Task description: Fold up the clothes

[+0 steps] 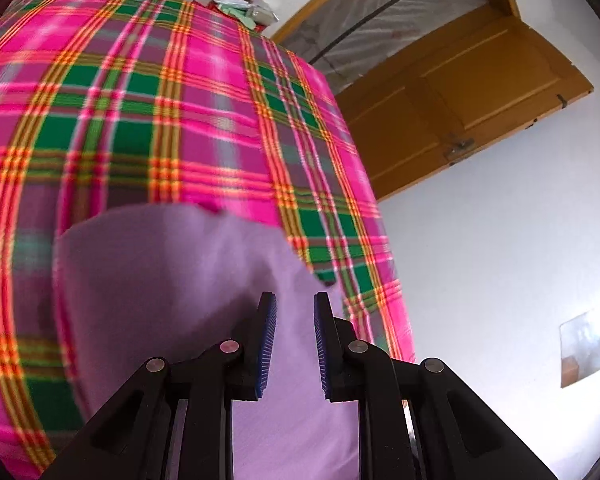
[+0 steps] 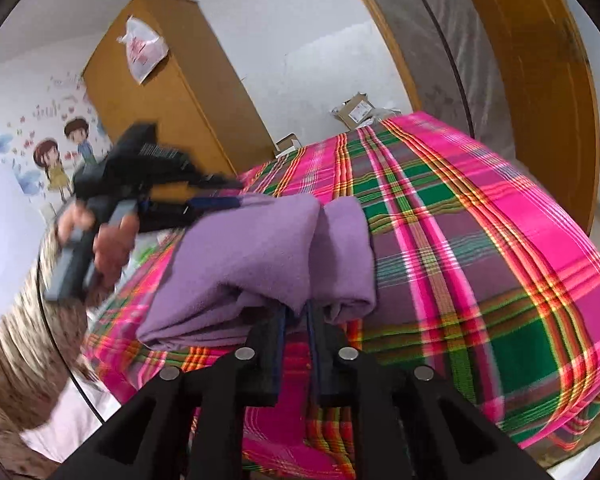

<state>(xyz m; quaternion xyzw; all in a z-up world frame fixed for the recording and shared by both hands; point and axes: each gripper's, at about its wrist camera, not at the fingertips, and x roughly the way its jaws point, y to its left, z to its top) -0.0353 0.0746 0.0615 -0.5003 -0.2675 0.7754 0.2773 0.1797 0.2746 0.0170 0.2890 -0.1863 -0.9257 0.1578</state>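
One purple garment (image 2: 260,264) on one plaid blanket (image 2: 480,240), left gripper (image 1: 295,344) fingers spread above it, right gripper (image 2: 296,320) pinching its edge.

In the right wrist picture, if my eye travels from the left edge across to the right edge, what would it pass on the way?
Cartoon wall stickers → the left gripper in a hand → purple cloth, pinched at its near edge by the right gripper → pink and green plaid blanket → wooden door frame.
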